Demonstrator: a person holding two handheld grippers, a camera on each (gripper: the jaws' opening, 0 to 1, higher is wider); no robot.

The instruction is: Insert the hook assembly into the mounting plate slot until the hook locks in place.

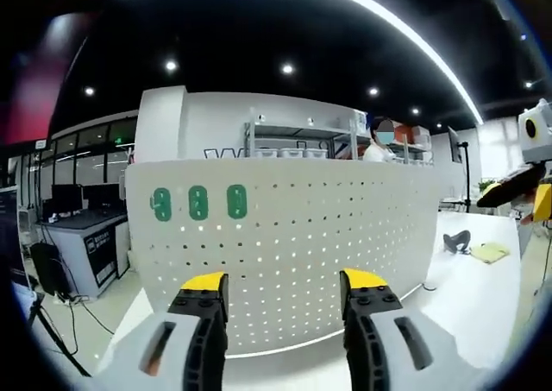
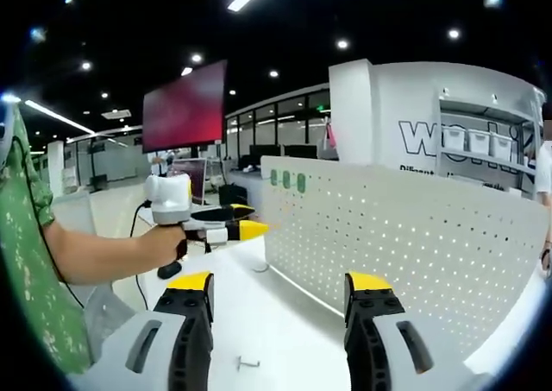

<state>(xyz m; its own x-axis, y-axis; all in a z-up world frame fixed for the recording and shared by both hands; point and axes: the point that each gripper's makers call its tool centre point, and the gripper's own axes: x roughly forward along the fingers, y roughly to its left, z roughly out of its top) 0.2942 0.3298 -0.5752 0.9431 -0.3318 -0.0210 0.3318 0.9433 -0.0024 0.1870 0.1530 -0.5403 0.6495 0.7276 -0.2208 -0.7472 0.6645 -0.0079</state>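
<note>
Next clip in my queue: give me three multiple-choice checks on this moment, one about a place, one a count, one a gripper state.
1. Where on the white pegboard do the green plates sit?
A. upper left corner
B. lower right corner
C. centre

2. How many green plates are there?
A. one
B. three
C. five

3. How do the jaws of the left gripper and the right gripper stand?
A. both shut on a hook
B. one shut, one open
C. both open and empty

Answers:
1 A, they line up near the board's top left in the left gripper view.
2 B, three ovals side by side.
3 C, each view shows a wide gap with nothing between.
</note>
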